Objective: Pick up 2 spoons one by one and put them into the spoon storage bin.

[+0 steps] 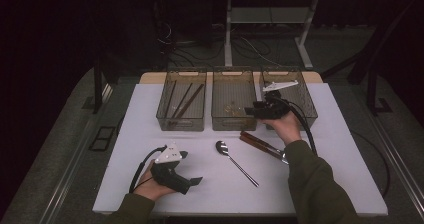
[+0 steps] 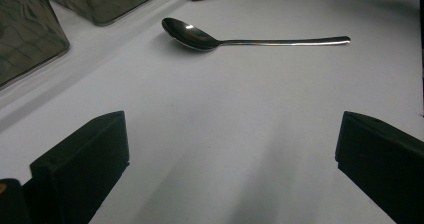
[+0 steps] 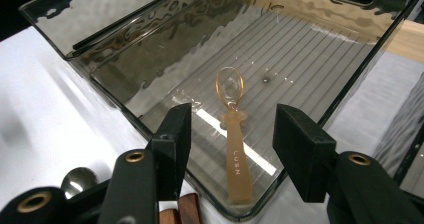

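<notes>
A: Sorting run, cutlery into three smoked-plastic bins at the far edge of the counter (image 1: pixel 150 184). How far along?

B: Partway, by my read. The gold spoon (image 3: pixel 234 134) lies flat on the ribbed floor of the middle bin (image 3: pixel 60 39), bowl pointing away, handle toward the near wall. The right tongs (image 3: pixel 232 134) hang just above it, half open, pads clear on both sides, nothing in them. I judge that piece delivered.

A: The left bin?

B: The left bin (image 1: pixel 181 100) holds dark sticks, likely chopsticks. The right bin (image 1: pixel 300 96) is largely behind the hand; contents unclear.

A: What remains?

B: On the counter: the steel spoon (image 1: pixel 235 161), and a pair of wooden-handled pieces (image 1: pixel 257 142) near the right forearm. Both loose, untouched.

A: Left tongs?

B: The left tongs (image 2: pixel 230 149) rest low at the near edge, spread wide, empty, aimed at the steel spoon but well apart from it.

A: Look of the gold spoon?

B: Thin, flat, brass-coloured, small lettering on the handle, an open ring outline for the bowl. Slippery against plastic, I'd guess.
</notes>
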### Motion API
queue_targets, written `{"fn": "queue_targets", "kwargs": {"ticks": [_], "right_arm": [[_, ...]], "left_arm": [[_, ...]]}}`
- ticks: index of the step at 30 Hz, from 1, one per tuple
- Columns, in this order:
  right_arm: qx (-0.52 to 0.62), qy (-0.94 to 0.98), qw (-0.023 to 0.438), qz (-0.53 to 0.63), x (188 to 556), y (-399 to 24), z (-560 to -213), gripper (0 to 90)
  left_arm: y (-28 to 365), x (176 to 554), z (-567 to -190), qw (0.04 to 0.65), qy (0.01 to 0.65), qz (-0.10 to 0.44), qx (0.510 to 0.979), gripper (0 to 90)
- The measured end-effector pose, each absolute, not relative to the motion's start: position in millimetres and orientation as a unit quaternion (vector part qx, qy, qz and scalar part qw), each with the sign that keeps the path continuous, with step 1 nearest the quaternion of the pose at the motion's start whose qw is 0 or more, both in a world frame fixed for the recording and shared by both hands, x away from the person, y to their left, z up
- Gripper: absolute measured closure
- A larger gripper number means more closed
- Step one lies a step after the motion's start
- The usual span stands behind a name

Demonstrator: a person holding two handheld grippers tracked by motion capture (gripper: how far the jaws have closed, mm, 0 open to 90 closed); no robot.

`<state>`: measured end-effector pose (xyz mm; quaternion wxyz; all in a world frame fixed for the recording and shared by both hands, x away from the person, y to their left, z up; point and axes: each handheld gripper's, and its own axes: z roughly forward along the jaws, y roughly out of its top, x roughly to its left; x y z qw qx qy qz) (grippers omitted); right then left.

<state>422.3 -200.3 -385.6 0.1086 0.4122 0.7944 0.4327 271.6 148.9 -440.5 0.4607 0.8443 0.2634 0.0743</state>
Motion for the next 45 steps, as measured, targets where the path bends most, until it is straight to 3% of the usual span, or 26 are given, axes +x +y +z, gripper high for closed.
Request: {"fn": "queue_targets", "kwargs": {"ticks": [7,17,22,39,45], "right_arm": [[0.396,0.795,0.123,0.442,407,-205,-380,39.3],[0.389,0.797,0.099,0.451,379,-216,-379,25.2],[0.386,0.799,0.116,0.447,363,-222,-384,20.1],[0.379,0.789,0.14,0.462,316,-263,-401,17.5],[0.378,0.793,0.14,0.456,300,-279,-412,17.5]], "left_arm": [[149,272,-441,0.457,0.262,0.075,0.847,0.0],[150,272,-441,0.458,0.264,0.076,0.845,0.0],[150,272,-441,0.457,0.267,0.076,0.845,0.1],[152,272,-439,0.45,0.27,0.087,0.847,3.6],[154,273,-437,0.451,0.276,0.093,0.844,10.6]]}}
